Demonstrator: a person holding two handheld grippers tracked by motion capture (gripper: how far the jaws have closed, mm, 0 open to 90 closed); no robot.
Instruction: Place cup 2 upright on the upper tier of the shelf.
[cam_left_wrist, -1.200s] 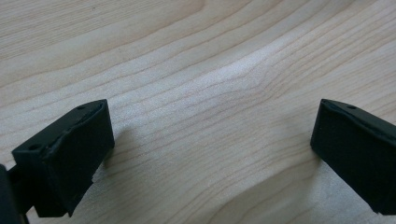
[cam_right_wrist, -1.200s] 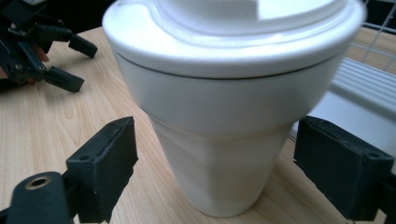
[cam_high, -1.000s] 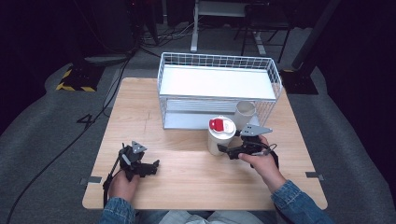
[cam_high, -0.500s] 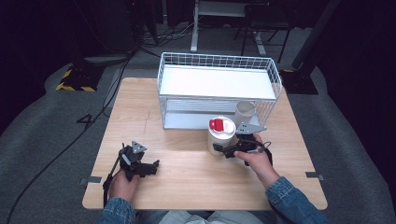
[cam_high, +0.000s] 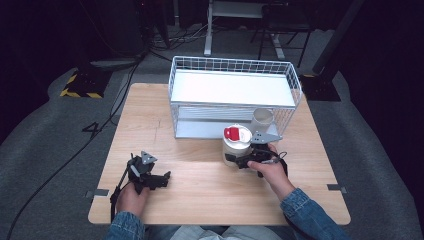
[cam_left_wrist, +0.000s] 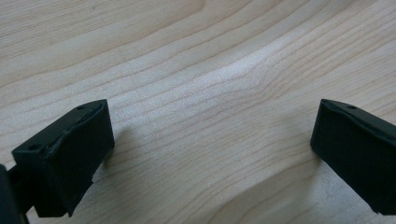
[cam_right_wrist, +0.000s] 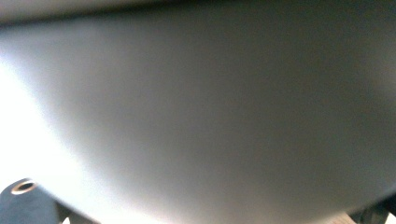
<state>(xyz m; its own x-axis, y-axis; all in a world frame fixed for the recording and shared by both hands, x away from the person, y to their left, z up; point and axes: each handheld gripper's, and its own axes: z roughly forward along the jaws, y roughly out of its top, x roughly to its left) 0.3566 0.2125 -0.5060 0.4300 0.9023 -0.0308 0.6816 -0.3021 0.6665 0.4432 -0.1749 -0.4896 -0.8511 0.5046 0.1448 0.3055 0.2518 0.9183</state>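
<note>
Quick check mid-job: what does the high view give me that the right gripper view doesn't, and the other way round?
High view alone: the whole wooden table, the white wire rack with a white cup on its lower level, the left tongs resting open on the wood, and the red lid on the white container.

Right gripper view alone: a blurred close-up of the container's wall, pressed right up to the camera, with the jaw tips at the bottom corners.

Both: the container at the right tongs; whether they have closed on it is unclear.
</note>
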